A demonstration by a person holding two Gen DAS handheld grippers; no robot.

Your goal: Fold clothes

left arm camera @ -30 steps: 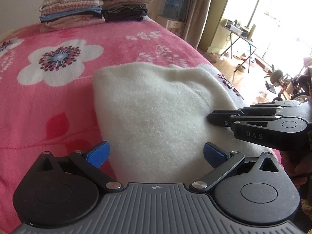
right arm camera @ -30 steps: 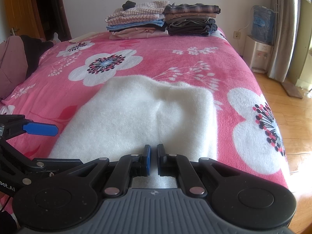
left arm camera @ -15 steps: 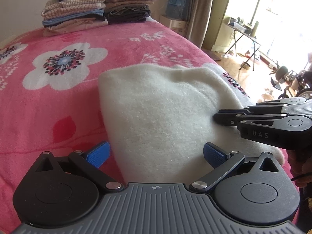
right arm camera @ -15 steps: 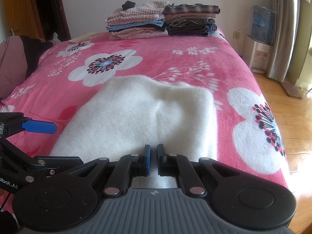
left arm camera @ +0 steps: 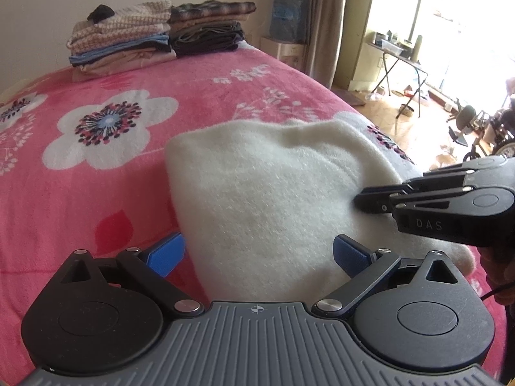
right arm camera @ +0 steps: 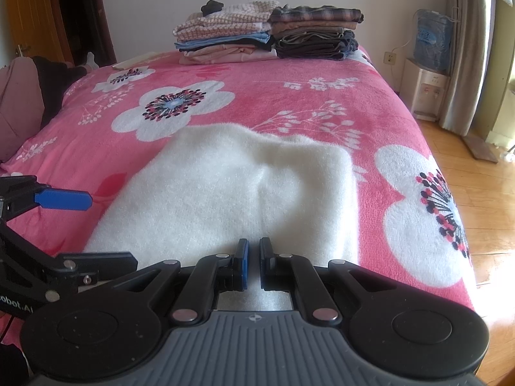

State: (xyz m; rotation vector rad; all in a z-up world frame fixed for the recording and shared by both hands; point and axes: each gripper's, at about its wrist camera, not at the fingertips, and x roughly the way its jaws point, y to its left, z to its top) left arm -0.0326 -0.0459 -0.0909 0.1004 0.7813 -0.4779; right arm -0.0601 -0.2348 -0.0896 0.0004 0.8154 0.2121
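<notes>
A pink flowered bed (right arm camera: 289, 103) carries a white garment (right arm camera: 231, 199) near its foot and 2 stacks (right arm camera: 267, 32) at the far end

The near edge of the white fleece garment (right arm camera: 231, 199) is lying hidden under the right gripper (right arm camera: 253, 265), so whether the nearly closed jaws are pinching fabric cannot be told. The left gripper (left arm camera: 257, 254) body is covering the garment's near-left corner. The person's hand (left arm camera: 500, 276) is being cut off by the frame edge. Items on the folding table (left arm camera: 399, 54) are appearing too small to identify.
</notes>
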